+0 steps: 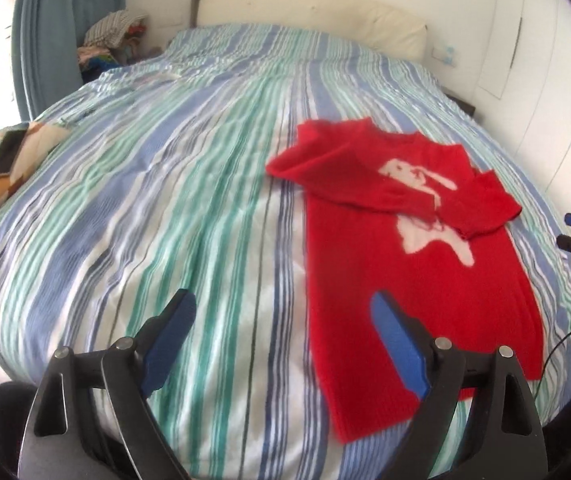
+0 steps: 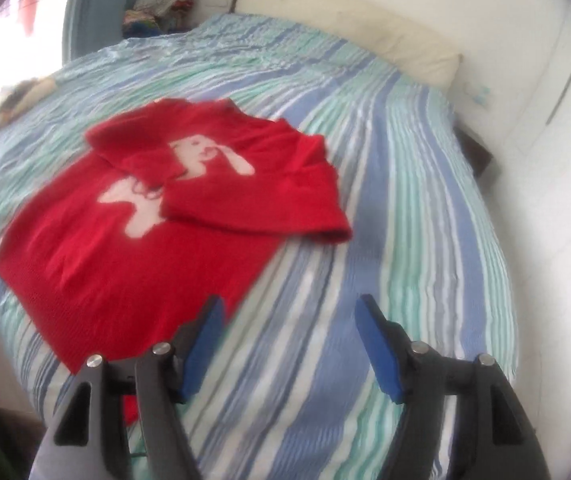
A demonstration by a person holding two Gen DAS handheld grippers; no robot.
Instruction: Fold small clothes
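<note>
Lying lengthwise, neck toward the headboard (image 1: pixel 309 12), a red sweater (image 1: pixel 405 264) rested; both grippers' (image 1: pixel 283 320) (image 2: pixel 289 322) fingers were apart, empty.

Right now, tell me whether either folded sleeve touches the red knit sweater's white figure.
Touching: the right wrist view shows both sleeves lying over the white figure.
</note>
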